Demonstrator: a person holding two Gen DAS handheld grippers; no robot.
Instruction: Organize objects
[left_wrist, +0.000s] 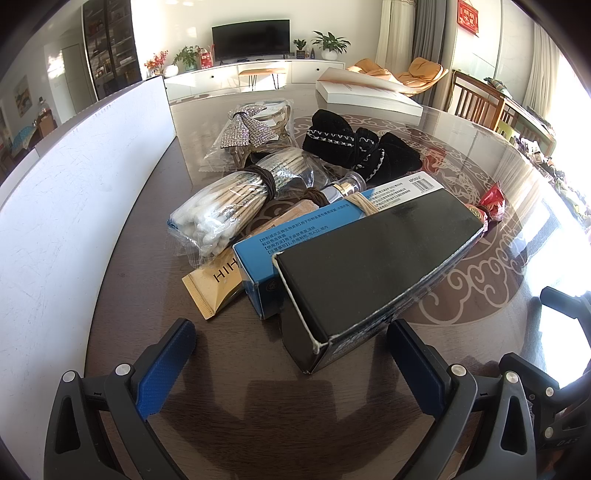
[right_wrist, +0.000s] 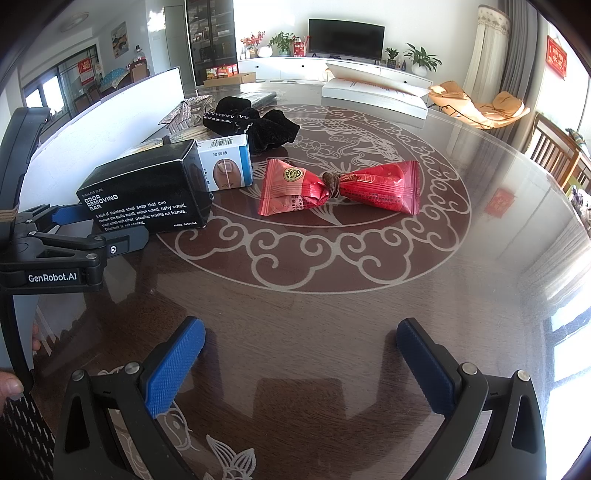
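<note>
With both sets of jaws gaping empty, the left gripper (left_wrist: 291, 345) hovered at the long black cardboard box (left_wrist: 373, 269) on the glass-topped table (right_wrist: 424, 295); squaring up across its narrow sides looked wisest.

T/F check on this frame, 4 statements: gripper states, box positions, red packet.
1. Both grippers are open and hold nothing. True: left gripper and right gripper are spread and empty.
2. The black box lies against the blue box. True.
3. The red packet sits on top of the black box. False: it lies on the table, apart from the boxes.
4. The cotton swabs are scattered loose. False: they are bundled in a clear bag.
</note>
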